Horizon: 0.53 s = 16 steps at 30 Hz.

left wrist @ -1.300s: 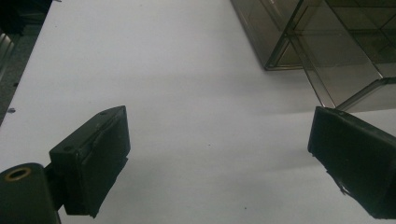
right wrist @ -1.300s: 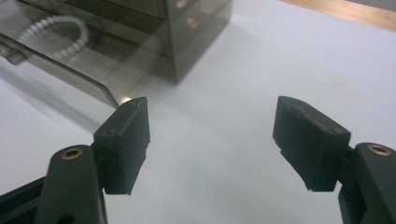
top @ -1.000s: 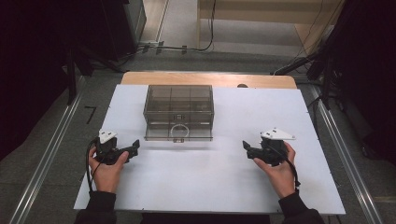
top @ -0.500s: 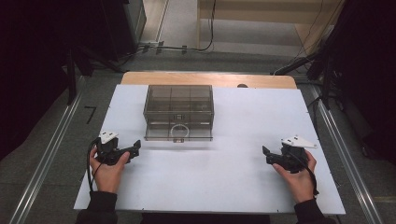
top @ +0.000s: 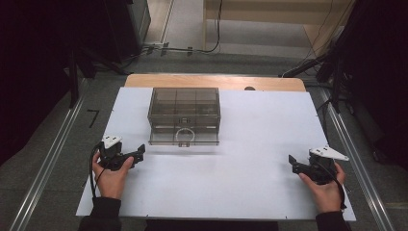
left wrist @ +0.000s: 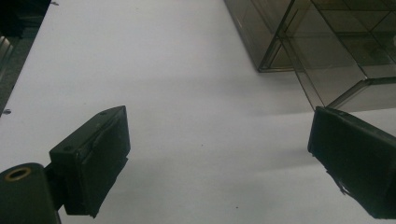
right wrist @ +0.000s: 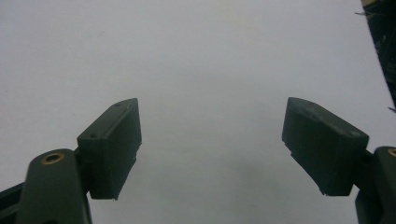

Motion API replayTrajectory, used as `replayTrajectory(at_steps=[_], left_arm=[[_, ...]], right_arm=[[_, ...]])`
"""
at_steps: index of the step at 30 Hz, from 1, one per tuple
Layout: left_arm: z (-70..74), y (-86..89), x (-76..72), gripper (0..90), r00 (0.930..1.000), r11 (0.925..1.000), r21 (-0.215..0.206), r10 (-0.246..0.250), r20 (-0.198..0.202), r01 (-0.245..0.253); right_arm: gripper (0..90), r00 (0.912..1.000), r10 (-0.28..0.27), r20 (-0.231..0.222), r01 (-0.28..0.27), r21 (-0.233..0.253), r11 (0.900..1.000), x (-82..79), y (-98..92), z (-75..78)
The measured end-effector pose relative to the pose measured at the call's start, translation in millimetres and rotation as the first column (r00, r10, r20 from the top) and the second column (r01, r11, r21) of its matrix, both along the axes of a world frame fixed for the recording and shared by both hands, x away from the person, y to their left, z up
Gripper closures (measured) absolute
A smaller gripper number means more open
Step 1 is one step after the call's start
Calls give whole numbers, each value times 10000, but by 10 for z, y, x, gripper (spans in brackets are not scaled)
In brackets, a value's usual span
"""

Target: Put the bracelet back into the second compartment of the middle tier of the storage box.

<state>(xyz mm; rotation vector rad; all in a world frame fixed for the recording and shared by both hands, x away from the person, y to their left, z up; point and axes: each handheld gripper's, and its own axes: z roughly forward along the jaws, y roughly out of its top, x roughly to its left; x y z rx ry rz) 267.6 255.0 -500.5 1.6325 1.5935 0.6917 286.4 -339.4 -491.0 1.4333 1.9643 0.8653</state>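
A smoky clear plastic box (top: 184, 114) sits upper centre of the high view on the white table (top: 250, 192); the left gripper (top: 136, 155), lower left, and right gripper (top: 294, 163), lower right, both gape wide, holding nothing; a careless reach could likely shove the light box.
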Motion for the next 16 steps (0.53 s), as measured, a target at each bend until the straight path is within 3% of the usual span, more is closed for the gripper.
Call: replayTrajectory(at_steps=[3,16], left_arm=[[-3,-3,-1,58,10000,10000,-8,17,-14,-17],[36,-68,-94,77,9993,9994,-228,-260,276,267]], right_arm=[[181,9997,-229,14,229,-11,9997,-36,-131,-13],[180,9989,-434,147,435,-30,9990,-95,-306,-16]])
